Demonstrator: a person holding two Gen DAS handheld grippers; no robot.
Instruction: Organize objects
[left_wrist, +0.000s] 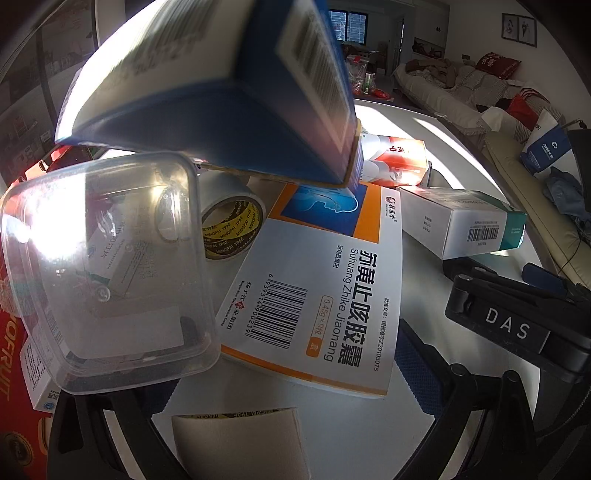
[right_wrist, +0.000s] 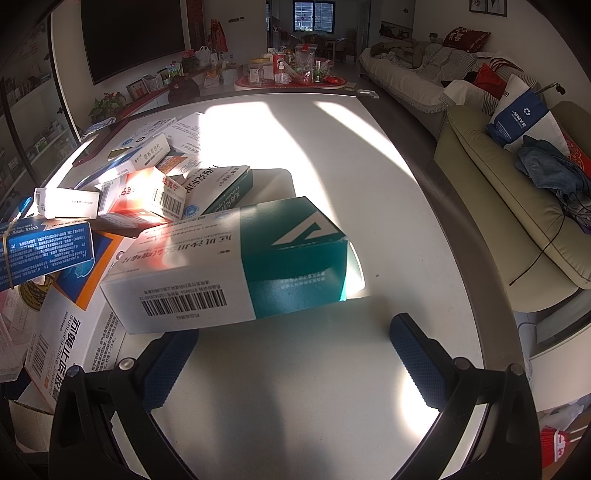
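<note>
**Colours on the table**

The big flat box (left_wrist: 314, 280) is white with orange edges, a blue square and a black striped barcode. The tape roll (left_wrist: 231, 230) is yellow with black stripes inside. The box (right_wrist: 229, 266) by the right gripper is white and teal. The table (right_wrist: 314, 369) is white. Finger pads (right_wrist: 417, 354) are blue and bumpy.

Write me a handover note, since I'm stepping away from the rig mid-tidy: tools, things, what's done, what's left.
Left tool: open, gripping nothing; a tape roll sits loose between its fingers.
Right tool: open, empty, just short of the white-teal box.
Things: medicine boxes lie in a loose pile on the white table, with a clear tub, a second tape roll and a big orange-white box among them.
Done: nothing looks sorted.
Left: practically everything.
</note>
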